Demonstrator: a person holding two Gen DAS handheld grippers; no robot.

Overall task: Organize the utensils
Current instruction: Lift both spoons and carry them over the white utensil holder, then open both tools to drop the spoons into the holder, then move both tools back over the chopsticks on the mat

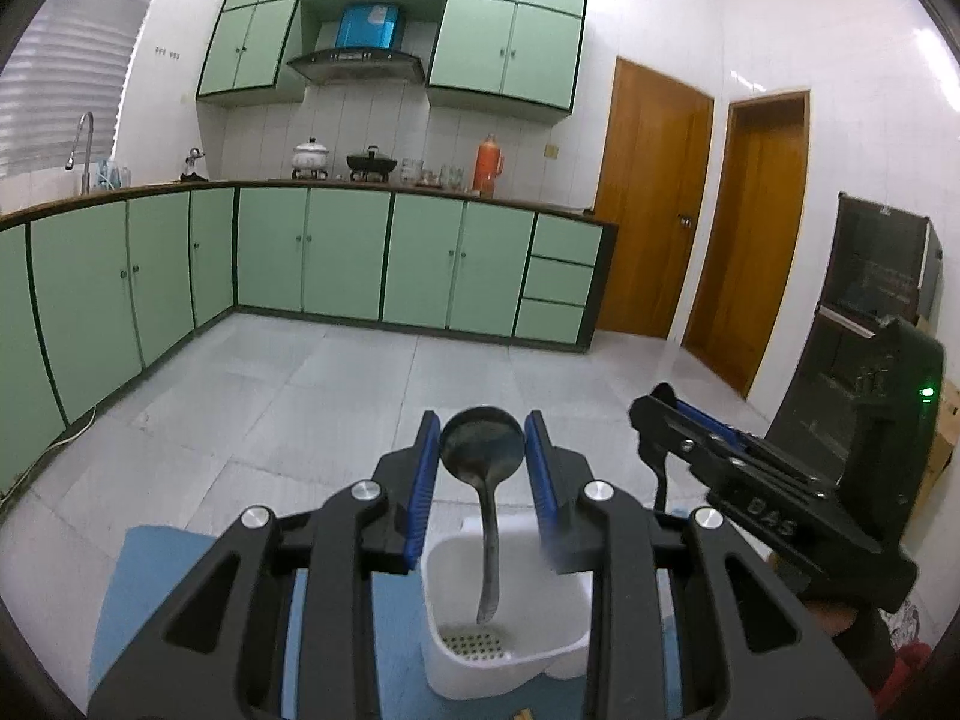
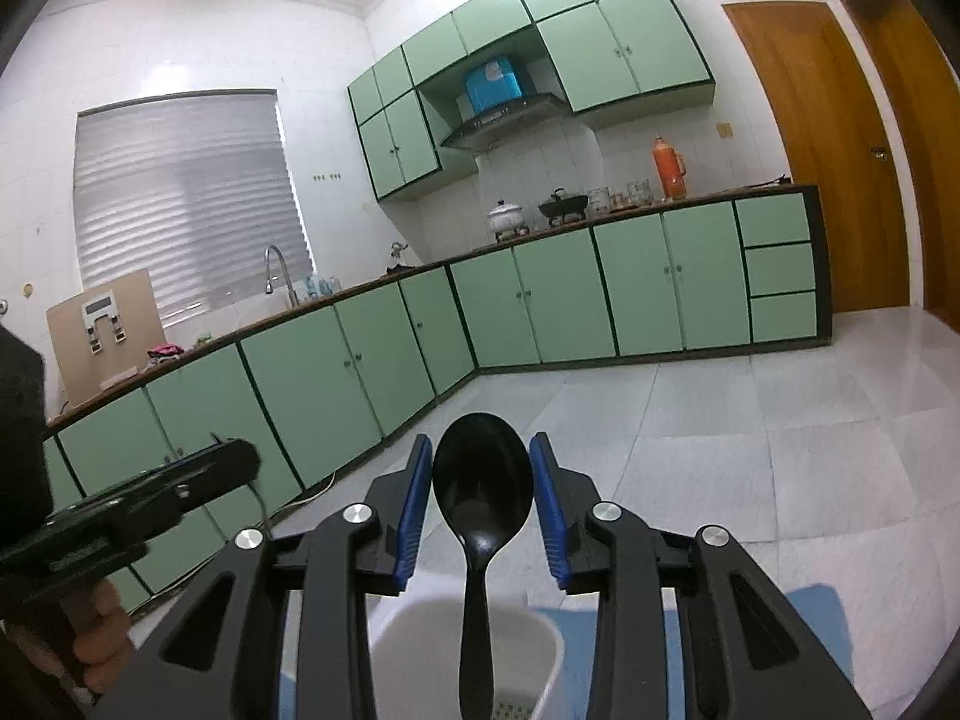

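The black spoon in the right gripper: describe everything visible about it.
The black spoon looks like glossy plastic, with an oval bowl and a slim handle that widens toward its lower end. It hangs bowl up, handle down, the bowl gripped between the blue pads of the right gripper. Its handle reaches down into the white utensil holder, which stands on a blue mat. Whether the handle touches the holder cannot be told.

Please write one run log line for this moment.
left gripper: holds metal ladle | right gripper: holds black spoon | both above white holder
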